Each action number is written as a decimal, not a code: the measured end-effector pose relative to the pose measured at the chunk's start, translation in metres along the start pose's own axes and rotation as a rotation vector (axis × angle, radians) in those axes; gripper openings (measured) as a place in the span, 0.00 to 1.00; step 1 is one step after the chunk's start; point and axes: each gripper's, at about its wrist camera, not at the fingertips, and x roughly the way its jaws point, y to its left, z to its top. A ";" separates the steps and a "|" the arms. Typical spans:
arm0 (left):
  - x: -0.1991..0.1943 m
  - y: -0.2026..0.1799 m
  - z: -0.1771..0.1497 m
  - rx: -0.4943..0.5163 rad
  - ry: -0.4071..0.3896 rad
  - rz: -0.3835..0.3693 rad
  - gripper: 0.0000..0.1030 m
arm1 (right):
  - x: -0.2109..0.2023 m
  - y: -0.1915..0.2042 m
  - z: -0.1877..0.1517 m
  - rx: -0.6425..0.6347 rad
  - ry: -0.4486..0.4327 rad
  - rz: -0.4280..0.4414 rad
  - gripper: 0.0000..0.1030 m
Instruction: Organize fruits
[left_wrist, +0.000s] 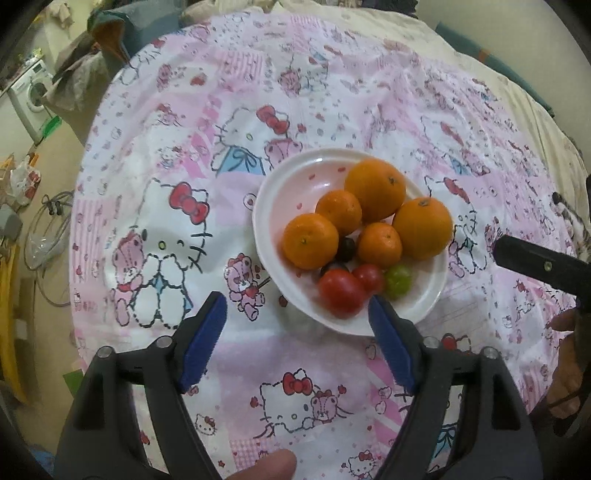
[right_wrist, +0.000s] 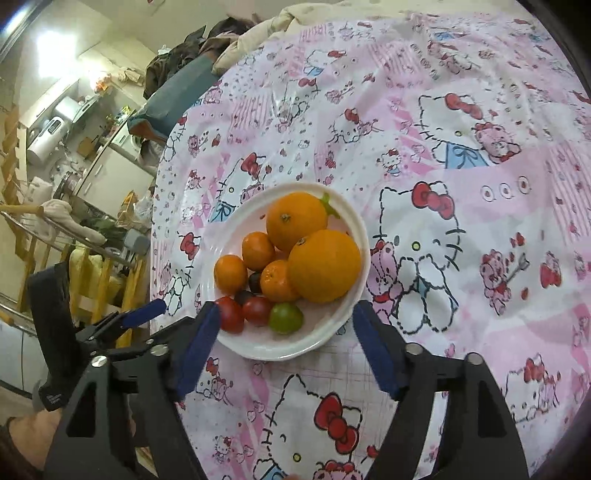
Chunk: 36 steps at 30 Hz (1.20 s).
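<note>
A white plate (left_wrist: 266, 206) (right_wrist: 354, 221) on the pink cartoon tablecloth holds two large oranges (left_wrist: 375, 192) (right_wrist: 325, 266), three mandarins (left_wrist: 310, 240) (right_wrist: 258, 251), two red tomatoes (left_wrist: 341, 293) (right_wrist: 257, 310), a green grape (left_wrist: 398, 281) (right_wrist: 286, 321) and dark grapes (left_wrist: 347, 246) (right_wrist: 255, 282). My left gripper (left_wrist: 295, 301) is open above the plate's near left rim and grips nothing. My right gripper (right_wrist: 286, 307) is open above the plate's near edge, its blue pads apart on either side of the tomatoes and green grape, touching none.
The round table's edge (right_wrist: 159, 229) drops off to a cluttered floor and furniture on the left. A blue finger of the left gripper (right_wrist: 144, 314) shows beside the right one. A black finger of the right gripper (left_wrist: 524, 258) reaches in at the right. A hand (left_wrist: 565, 369) is there too.
</note>
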 end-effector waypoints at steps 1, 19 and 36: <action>-0.004 0.000 -0.001 -0.002 -0.008 0.006 0.84 | -0.004 0.001 -0.001 -0.001 -0.007 -0.002 0.82; -0.088 -0.007 -0.038 0.022 -0.215 0.057 1.00 | -0.068 0.037 -0.056 -0.113 -0.179 -0.111 1.00; -0.094 0.003 -0.048 -0.082 -0.309 0.108 1.00 | -0.059 0.053 -0.075 -0.168 -0.296 -0.234 1.00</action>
